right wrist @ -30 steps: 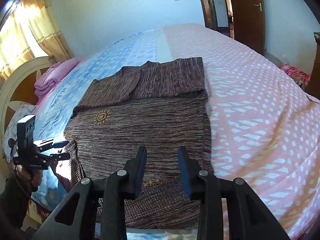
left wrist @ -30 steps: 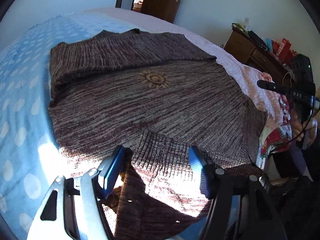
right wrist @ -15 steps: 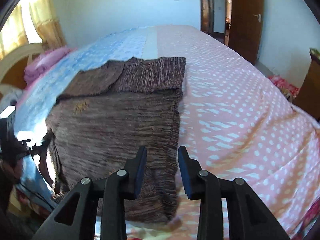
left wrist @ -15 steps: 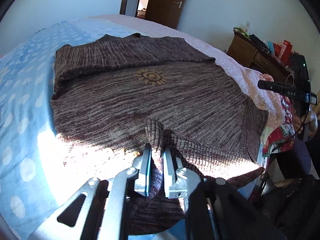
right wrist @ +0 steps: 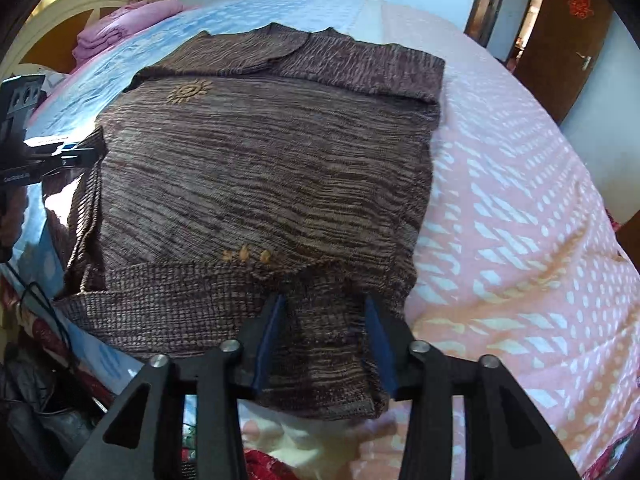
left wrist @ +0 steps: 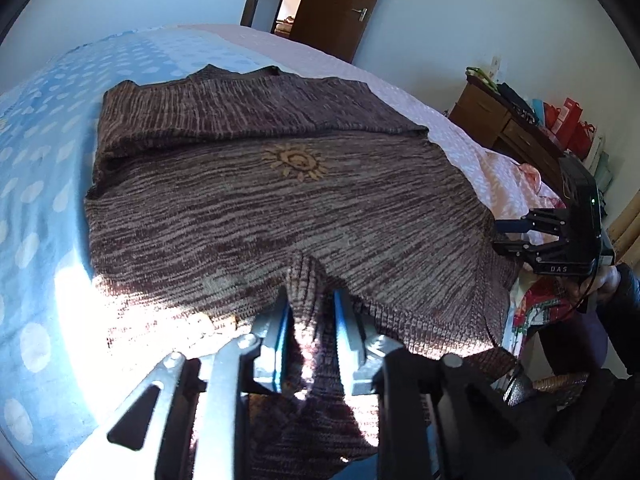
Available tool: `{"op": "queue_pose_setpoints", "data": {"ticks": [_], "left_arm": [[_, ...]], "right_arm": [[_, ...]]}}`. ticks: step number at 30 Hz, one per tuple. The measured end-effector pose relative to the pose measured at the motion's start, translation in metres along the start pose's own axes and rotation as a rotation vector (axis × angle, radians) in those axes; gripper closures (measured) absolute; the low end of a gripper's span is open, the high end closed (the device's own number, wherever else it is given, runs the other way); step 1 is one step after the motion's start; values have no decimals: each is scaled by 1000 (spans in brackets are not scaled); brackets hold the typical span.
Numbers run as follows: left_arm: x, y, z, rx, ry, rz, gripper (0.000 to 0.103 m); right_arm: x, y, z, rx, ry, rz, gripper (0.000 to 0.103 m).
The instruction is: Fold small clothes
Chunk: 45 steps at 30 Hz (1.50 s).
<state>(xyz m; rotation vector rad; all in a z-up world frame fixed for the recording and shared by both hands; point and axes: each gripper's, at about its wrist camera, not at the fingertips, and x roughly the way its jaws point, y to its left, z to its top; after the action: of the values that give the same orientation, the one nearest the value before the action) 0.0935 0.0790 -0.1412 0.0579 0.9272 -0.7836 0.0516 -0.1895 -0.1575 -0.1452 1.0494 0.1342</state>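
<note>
A brown striped knit sweater [left wrist: 280,208] with a yellow sun patch lies flat on the bed, sleeves folded across its top. It also shows in the right wrist view [right wrist: 264,168]. My left gripper [left wrist: 310,312] is shut on a pinched ridge of the ribbed hem at one bottom corner. My right gripper [right wrist: 324,308] is open, its jaws straddling the ribbed hem [right wrist: 320,328] at the other bottom corner, low on the cloth. Each gripper shows in the other's view: the right one [left wrist: 516,226], the left one [right wrist: 76,152].
The bed has a blue dotted cover [left wrist: 36,160] on one half and a pink one [right wrist: 520,220] on the other. A wooden dresser [left wrist: 504,128] stands by the wall. Folded pink bedding [right wrist: 120,28] lies by the headboard. A brown door [right wrist: 576,36] is behind.
My left gripper closed on the hem a second ago and keeps its hold. My right gripper dropped down to the sweater's bottom corner and opened wider around the hem.
</note>
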Motion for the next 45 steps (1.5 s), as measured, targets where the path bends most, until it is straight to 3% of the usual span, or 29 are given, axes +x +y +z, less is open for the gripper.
{"op": "queue_pose_setpoints", "data": {"ticks": [2, 4, 5, 8, 12, 17, 23, 27, 45], "left_arm": [[-1, -1, -3, 3, -4, -5, 93], [-3, -3, -5, 1, -5, -5, 93], [-5, -3, -5, -10, -8, -4, 94], [-14, -1, -4, -53, -36, 2, 94], [-43, 5, 6, -104, -123, -14, 94], [-70, 13, 24, -135, -217, 15, 94], [-77, 38, 45, -234, -300, 82, 94], [-75, 51, 61, -276, -330, 111, 94], [-46, 91, 133, -312, -363, 187, 94]], "right_arm": [[0, -5, -3, 34, 4, 30, 58], [-1, -5, -3, 46, 14, 79, 84], [-3, -5, -3, 49, 15, 73, 92], [-18, -2, -2, 46, -28, 57, 93], [-53, -10, 7, 112, -139, 102, 94], [-87, -31, 26, 204, -275, 79, 94], [-98, -51, 53, 307, -376, 36, 94], [-92, -49, 77, 296, -392, -16, 99], [-57, -69, 165, 248, -432, -123, 100]]}}
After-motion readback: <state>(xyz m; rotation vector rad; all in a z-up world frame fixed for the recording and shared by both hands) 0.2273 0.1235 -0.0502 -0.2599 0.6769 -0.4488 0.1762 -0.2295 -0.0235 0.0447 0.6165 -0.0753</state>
